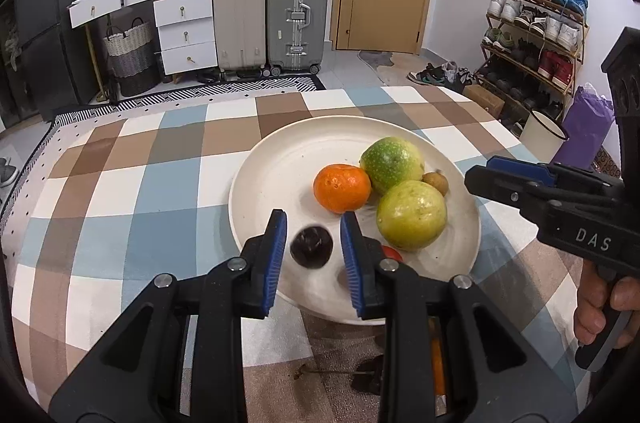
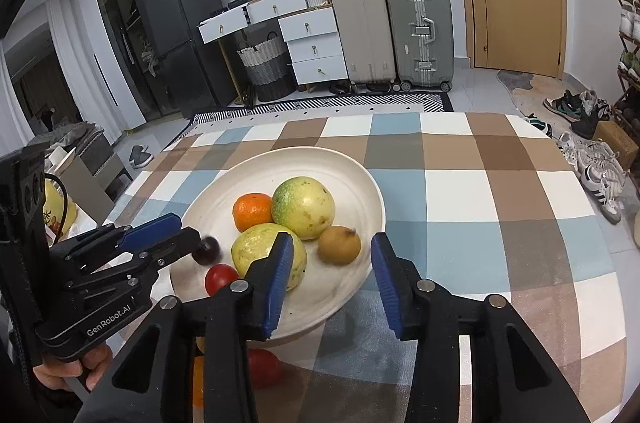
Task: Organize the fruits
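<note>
My left hand-held gripper (image 1: 313, 263) hangs over the near side of the white plate (image 1: 256, 183), which sits around the middle of the checked table (image 1: 140, 183). Its jaws are drawn in about as narrow as they go. A small dark fruit (image 1: 311, 247) shows in the gap just past the tips, a little blurred. I see slivers of plate on either side of it, so the pads do not seem to press on it. From the right wrist the same fruit sits right at that gripper's tip.

My right hand-held gripper (image 2: 332, 279) stands open and grips nothing. It is over the plate's near right rim, and a small brown fruit (image 2: 339, 245) lies on the plate beyond the gap.

Also on the plate are a mandarin (image 1: 342, 187) and two large green-yellow fruits. The farther one (image 1: 391, 165) touches the mandarin, and the nearer one (image 1: 412, 215) is just beside it. A small red tomato (image 2: 221, 279) lies by the near rim.

Off the plate, toward the table's near edge, a red fruit (image 2: 262, 367) lies partly hidden behind my right gripper's finger.
</note>
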Motion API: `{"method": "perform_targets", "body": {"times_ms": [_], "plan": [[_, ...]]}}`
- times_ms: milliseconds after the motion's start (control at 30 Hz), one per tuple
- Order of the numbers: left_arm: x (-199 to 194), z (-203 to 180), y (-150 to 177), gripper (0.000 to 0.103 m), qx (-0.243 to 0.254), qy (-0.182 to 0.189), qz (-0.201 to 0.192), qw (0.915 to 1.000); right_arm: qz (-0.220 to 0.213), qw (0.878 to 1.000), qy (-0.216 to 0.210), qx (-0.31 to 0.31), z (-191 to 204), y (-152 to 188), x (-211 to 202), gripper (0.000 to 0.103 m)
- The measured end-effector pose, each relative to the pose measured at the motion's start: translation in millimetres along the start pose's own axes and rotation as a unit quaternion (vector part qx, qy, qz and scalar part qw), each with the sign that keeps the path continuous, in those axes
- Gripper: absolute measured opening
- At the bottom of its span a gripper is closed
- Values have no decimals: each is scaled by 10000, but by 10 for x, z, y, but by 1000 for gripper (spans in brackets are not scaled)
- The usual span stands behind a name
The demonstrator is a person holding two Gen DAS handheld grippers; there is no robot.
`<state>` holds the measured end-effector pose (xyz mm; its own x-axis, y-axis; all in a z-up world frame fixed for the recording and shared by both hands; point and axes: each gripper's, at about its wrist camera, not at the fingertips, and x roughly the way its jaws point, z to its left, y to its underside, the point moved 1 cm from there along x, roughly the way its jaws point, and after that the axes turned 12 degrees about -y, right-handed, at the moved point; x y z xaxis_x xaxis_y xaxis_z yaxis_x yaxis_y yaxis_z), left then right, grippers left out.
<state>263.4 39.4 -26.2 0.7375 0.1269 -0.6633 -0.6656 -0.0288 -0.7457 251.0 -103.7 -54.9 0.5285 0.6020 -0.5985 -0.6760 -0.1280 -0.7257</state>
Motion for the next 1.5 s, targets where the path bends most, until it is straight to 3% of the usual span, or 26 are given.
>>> {"method": "perform_targets", "body": {"times_ms": [100, 167, 233, 300, 433, 500, 567, 633, 1100, 1500], "plan": [[-11, 2, -10, 26, -7, -14, -19, 10000, -21, 10000, 20, 14, -7, -3, -27, 49], [-46, 20, -8, 32, -9, -33, -35, 10000, -35, 10000, 28, 18, -4, -9, -43, 49], [-97, 34, -10, 45, -41, -60, -69, 9999, -48, 10000, 31, -13, 4, -17, -75, 53], [-159, 57, -9, 55, -95, -75, -124, 9998, -123, 9999, 40, -20, 6, -23, -128, 68], [-290, 119, 14, 82, -208, -59, -223, 9995, -247, 9997, -66, 29, 17, -51, -215, 83], [-361, 145, 20, 87, -234, -109, -272, 9993, -243, 9996, -133, -3, 46, -53, -252, 93], [-455, 171, 39, 91, -211, -162, -318, 9991, -275, 9995, -153, -41, 79, -39, -296, 97], [-529, 193, 64, 103, -247, -232, -348, 9988, -273, 9995, -147, -90, 106, -23, -334, 101], [-926, 218, 283, 103, -225, -335, -388, 9984, -222, 9990, 44, -375, 223, 115, -576, 102], [-994, 178, 546, 103, -198, -328, -196, 9991, 157, 9977, -171, -638, 279, 348, -610, 102]]}}
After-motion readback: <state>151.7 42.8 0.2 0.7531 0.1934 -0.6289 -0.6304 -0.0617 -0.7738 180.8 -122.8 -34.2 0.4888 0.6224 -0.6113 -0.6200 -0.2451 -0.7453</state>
